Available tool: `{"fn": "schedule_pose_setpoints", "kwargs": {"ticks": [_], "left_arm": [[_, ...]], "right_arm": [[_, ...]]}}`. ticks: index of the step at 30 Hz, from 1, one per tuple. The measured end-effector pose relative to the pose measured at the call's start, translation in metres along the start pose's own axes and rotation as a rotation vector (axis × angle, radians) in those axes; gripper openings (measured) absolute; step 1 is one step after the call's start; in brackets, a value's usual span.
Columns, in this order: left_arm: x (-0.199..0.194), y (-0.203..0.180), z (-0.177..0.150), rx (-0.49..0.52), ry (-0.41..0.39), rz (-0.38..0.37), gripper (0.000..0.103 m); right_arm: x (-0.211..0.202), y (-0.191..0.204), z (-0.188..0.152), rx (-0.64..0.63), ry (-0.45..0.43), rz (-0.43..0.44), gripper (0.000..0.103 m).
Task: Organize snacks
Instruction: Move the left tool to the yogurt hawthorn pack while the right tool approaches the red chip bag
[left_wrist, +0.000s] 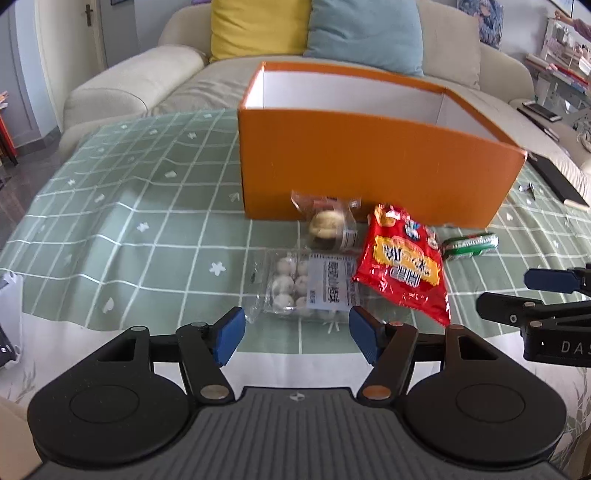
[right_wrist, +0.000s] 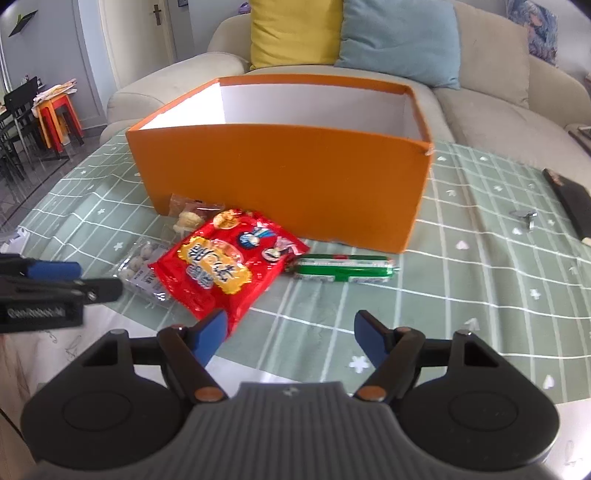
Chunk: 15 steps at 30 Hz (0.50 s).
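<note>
Both grippers gape empty: left gripper (left_wrist: 297, 334) low-centre before the clear ball pack (left_wrist: 306, 288), right gripper (right_wrist: 290, 338) beside the red bag (right_wrist: 225, 266) (orange box (right_wrist: 288, 177) behind).

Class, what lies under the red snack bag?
The red snack bag overlaps a clear pack of round sweets on the green cloth. The covered part of that pack cannot be seen.

— What's behind your surface (right_wrist: 480, 258), past the green checked cloth (left_wrist: 147, 206)?
— You face a cream sofa (right_wrist: 498, 107) with a yellow cushion (right_wrist: 295, 33) and a blue cushion (right_wrist: 399, 37).
— And to your left?
— A pale wall with a white door (right_wrist: 162, 33), a dark floor (right_wrist: 33, 192), black chairs (right_wrist: 18, 110) and red and orange stools (right_wrist: 59, 114), all in daylight.
</note>
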<state>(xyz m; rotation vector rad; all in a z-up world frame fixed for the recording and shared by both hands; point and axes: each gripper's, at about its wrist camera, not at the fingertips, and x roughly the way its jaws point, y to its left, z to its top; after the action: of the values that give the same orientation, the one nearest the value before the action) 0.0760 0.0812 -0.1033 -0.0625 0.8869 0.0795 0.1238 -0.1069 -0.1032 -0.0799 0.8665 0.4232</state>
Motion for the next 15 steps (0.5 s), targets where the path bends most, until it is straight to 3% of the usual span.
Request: {"fn": "schedule_pose_setpoints", "kwargs": {"ticks": [5, 11, 15], "left_arm": [[0.008, -0.004, 0.000, 0.008, 0.003, 0.002, 0.076], [0.009, -0.007, 0.008, 0.004, -0.038, -0.032, 0.075], [0.015, -0.009, 0.008, 0.026, -0.028, 0.003, 0.070]], "right_arm": [[0.011, 0.012, 0.000, -0.026, 0.002, 0.038, 0.074], [0.029, 0.007, 0.025, 0.138, 0.025, 0.066, 0.078], [0.040, 0.008, 0.035, 0.217, 0.040, 0.061, 0.084]]}}
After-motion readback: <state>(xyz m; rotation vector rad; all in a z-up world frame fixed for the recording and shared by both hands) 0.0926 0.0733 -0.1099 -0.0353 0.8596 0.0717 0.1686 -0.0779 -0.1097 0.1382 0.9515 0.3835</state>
